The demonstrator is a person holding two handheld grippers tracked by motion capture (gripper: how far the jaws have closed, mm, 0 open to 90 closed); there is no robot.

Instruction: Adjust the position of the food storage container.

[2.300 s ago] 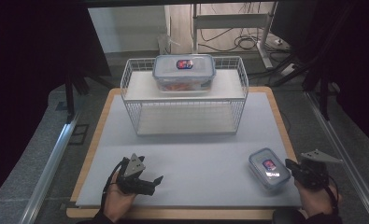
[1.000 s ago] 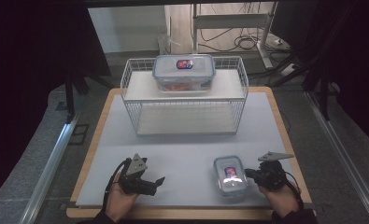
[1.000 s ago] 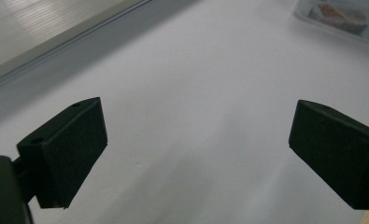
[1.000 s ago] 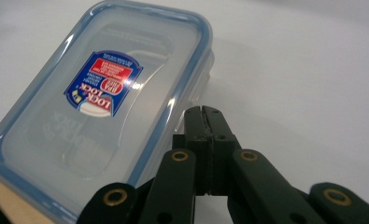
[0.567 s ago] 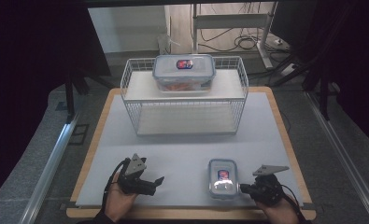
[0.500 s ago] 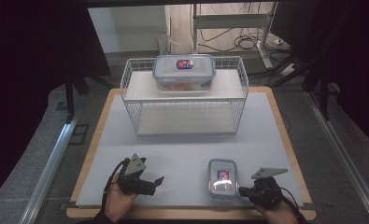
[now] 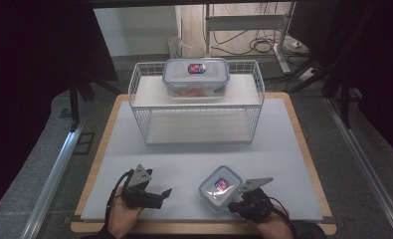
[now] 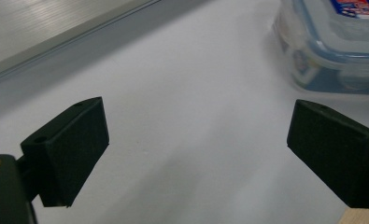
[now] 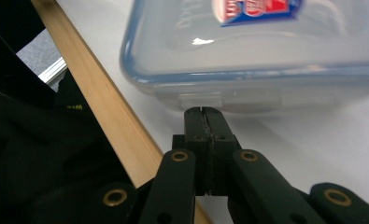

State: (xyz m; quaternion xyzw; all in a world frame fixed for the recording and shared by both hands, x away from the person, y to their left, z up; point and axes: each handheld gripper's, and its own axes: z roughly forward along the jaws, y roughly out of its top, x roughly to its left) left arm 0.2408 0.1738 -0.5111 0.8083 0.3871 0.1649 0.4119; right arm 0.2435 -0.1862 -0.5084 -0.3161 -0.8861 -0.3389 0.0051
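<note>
A small clear box with a blue-rimmed lid and a red-blue label [image 7: 220,186] sits on the white mat near the front. My right gripper [image 7: 232,205] is shut with nothing between its jaws. In the right gripper view its closed tips [image 9: 204,112] press against the box's [image 9: 266,51] near wall, just below a lid tab. My left gripper [image 7: 165,193] lies low at the front left, pointing right toward the box. Its jaws stand wide open [image 8: 196,126] over bare mat, with the box [image 8: 334,44] some way ahead at upper right.
A white wire rack [image 7: 199,124] stands at the back of the mat, with a larger lidded container [image 7: 196,77] on its top shelf. The mat lies on a wooden board [image 7: 303,144]. The board's front edge runs just behind my right gripper.
My right gripper has slid left along the front of the mat with its jaws shut, and the small box has moved left ahead of it. The left gripper has stayed put.
</note>
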